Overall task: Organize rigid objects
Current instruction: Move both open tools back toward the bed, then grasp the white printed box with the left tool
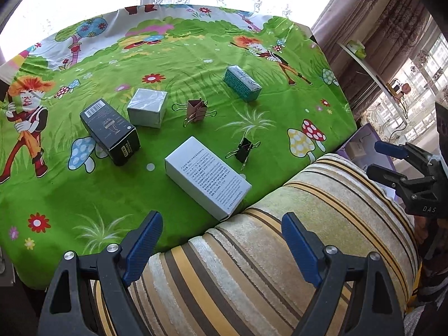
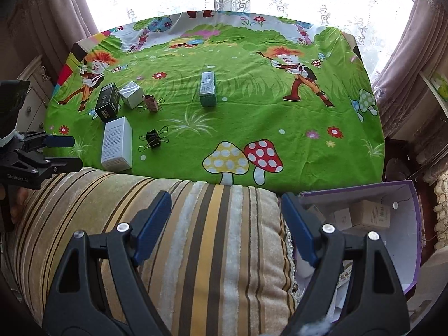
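Striped plush, cream and yellow and brown, fills the near ground: a cushion [image 1: 280, 252] under both tools. The left gripper [image 1: 221, 249] hangs above it with its blue-padded fingers spread wide and nothing between them; the right gripper [image 2: 226, 229] does the same over the cushion's other end, its jaws wide and empty. Just right of the cushion sits a purple-sided carton [image 2: 414, 224] holding a few small boxes. Beyond, on the green cartoon tablecloth [image 1: 112, 196], a white printed box [image 1: 207, 176] lies at the near edge, touching the cushion. A black binder clip [image 1: 243, 149] stands just behind it. Farther back come a black box [image 1: 110, 131], a silver cube-shaped box [image 1: 147, 107] beside it and a brown binder clip [image 1: 196, 110]. The teal box [image 1: 242, 82] lies farthest, apart from the others.
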The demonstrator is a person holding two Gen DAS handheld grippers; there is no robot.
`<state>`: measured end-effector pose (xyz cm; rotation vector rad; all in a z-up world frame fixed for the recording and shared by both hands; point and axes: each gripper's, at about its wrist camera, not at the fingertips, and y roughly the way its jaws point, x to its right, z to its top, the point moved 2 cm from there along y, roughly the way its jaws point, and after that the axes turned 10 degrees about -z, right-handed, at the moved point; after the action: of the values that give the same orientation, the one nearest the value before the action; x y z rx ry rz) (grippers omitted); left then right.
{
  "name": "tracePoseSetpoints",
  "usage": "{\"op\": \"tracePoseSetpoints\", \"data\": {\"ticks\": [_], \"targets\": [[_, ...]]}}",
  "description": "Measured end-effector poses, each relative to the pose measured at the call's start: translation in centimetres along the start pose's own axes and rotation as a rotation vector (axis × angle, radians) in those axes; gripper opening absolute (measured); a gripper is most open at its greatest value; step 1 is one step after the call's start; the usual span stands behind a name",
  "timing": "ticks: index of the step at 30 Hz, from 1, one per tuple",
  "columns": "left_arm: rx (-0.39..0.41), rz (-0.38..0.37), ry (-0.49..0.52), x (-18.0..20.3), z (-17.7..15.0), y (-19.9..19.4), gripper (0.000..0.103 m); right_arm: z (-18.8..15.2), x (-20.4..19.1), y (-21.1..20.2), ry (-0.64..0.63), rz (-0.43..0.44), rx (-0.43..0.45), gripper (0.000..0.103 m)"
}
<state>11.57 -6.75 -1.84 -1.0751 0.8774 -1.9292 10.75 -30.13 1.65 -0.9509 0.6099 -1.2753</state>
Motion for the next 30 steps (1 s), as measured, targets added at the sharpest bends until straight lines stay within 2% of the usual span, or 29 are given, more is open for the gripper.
{"op": "tracePoseSetpoints", "data": {"ticks": [5, 9, 17, 21, 30], "targets": [[-0.051, 0.013, 0.055, -0.3, 1.1, 1.5, 0.088, 1.4, -2.3, 1.8, -0.064, 0.051, -0.038, 0.083], [-0.073, 0.039, 0.074, -0.7, 2.0, 2.4, 0.088, 2.8, -3.9, 3.0, -0.116, 0.060, -0.048, 0.083], [-0.156, 0.102, 0.232, -0.4, 2.7, 4.6, 0.088, 4.7, -5.6, 5.1, -0.211, 0.074, -0.081, 0.083], [-0.191, 0.100, 0.305, 0.0, 3.0, 5.4, 0.088, 5.3, -6.2, 6.1, -0.263, 0.071, -0.100, 0.083], [-0.201, 0.095, 0.388, -0.2, 3.7, 6.3, 0.092, 5.6, -8.1, 8.1, -0.319, 0.083, -0.135, 0.083]]}}
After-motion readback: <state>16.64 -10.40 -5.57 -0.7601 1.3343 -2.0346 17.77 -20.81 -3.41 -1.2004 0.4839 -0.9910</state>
